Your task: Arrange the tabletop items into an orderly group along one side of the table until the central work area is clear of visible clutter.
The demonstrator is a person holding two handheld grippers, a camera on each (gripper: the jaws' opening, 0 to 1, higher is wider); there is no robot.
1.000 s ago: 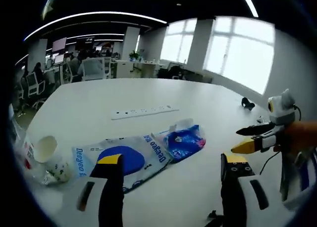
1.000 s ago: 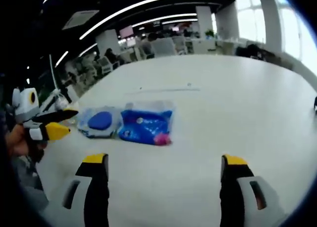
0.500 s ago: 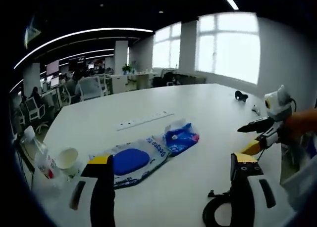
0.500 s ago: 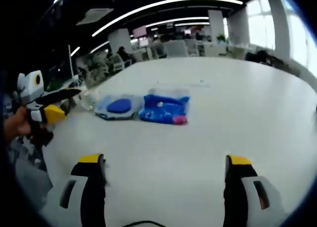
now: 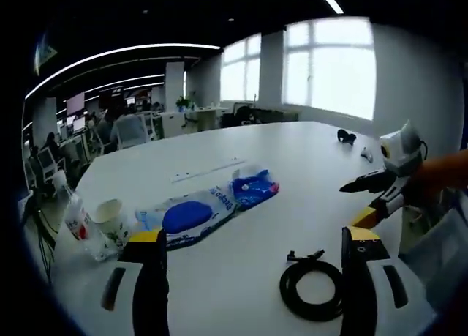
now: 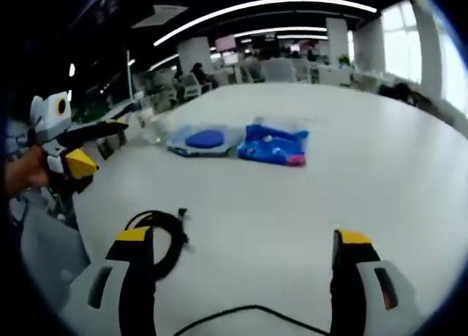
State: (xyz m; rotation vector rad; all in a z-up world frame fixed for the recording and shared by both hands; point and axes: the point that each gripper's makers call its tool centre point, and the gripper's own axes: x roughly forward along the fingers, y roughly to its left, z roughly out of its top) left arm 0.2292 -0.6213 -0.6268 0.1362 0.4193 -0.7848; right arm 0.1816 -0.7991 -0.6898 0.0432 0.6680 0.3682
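Hand-held gripper (image 5: 252,259) jaws apart | white table (image 5: 292,160) | open-plan office

Both grippers look the same: left gripper (image 5: 248,266) and right gripper (image 6: 238,274) have black jaws with yellow tips and chunky white-grey bodies behind them.

The white table (image 5: 307,175) carries two blue packets (image 5: 191,217), a paper cup (image 5: 111,219) and a coiled black cable (image 5: 313,290).

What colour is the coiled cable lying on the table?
The coiled cable is black; it shows best in the left gripper view.
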